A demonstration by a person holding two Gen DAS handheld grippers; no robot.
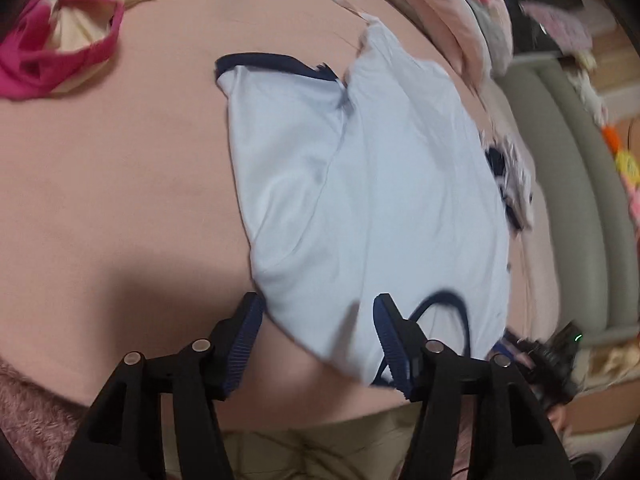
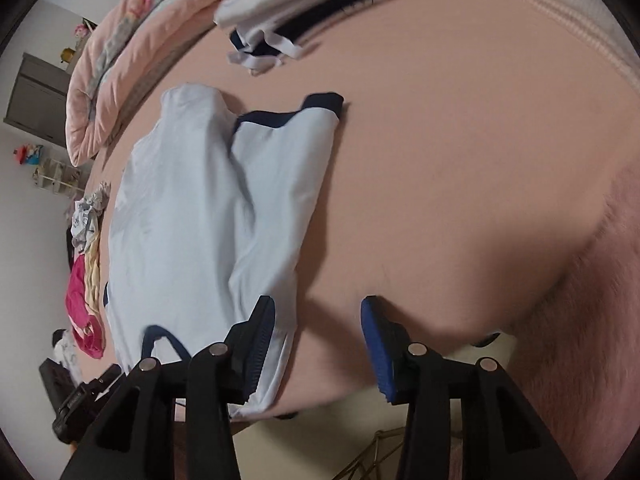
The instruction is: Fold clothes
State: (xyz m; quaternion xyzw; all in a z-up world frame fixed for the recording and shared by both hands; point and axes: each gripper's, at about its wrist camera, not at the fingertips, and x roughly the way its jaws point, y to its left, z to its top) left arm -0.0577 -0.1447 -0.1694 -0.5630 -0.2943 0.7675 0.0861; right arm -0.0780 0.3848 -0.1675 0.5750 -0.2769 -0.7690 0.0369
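A pale blue T-shirt (image 1: 380,184) with navy trim lies flat on the pink bed sheet (image 1: 120,184), both sleeves folded in over the body. Its navy collar (image 1: 444,300) is at the near end. My left gripper (image 1: 318,316) is open just above the shirt's near left corner, with the cloth lying loose between the fingers. In the right wrist view the same shirt (image 2: 180,208) stretches away from me. My right gripper (image 2: 318,316) is open over the near right edge; its left finger (image 2: 260,332) is over the cloth, its right finger (image 2: 378,340) over bare sheet.
A pink and cream garment (image 1: 60,40) lies at the far left of the bed. A folded white and navy stack (image 2: 312,12) sits at the far end. A rolled pink quilt (image 2: 120,60) lines the far side. A fuzzy pink sleeve (image 2: 580,320) is at right.
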